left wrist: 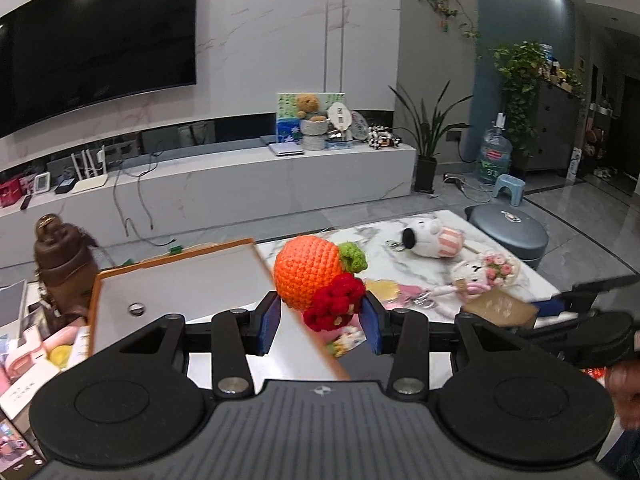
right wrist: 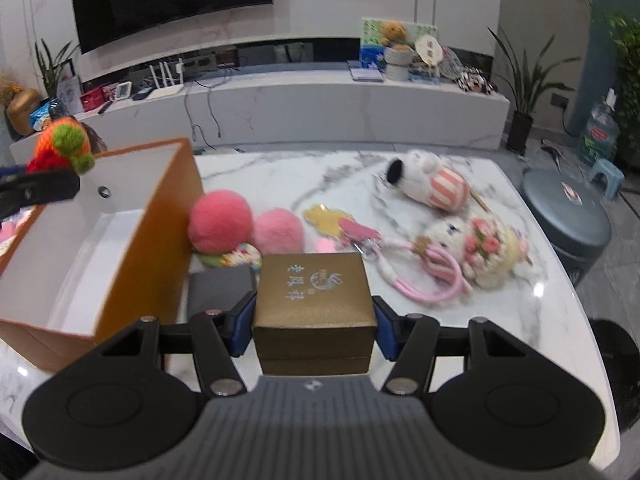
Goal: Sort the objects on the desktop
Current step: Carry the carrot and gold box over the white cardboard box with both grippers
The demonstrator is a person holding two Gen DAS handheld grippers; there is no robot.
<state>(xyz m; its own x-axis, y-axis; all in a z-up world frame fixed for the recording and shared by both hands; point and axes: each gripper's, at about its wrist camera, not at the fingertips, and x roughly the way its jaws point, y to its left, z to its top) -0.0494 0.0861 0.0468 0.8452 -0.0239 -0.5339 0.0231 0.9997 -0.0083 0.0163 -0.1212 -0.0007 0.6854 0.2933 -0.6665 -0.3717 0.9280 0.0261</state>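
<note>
Two loads: left gripper [left wrist: 320, 322] round crocheted orange [left wrist: 308, 272]; right gripper [right wrist: 314, 330] round gold box [right wrist: 314, 300]

I work in a home living room; a large black wall-mounted television [left wrist: 92, 40] hangs above a long white marble media console [left wrist: 240, 184]; leafy green potted houseplants [left wrist: 430, 136] flank my white marble coffee table [right wrist: 520, 300].

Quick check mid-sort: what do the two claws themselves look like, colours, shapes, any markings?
Both look alike. Left claw and right claw: black linkage arms with silver pivot bolts, blue pads on the fingers, two round black discs flanking a ribbed grey body with a small white logo. No cables visible.
</note>
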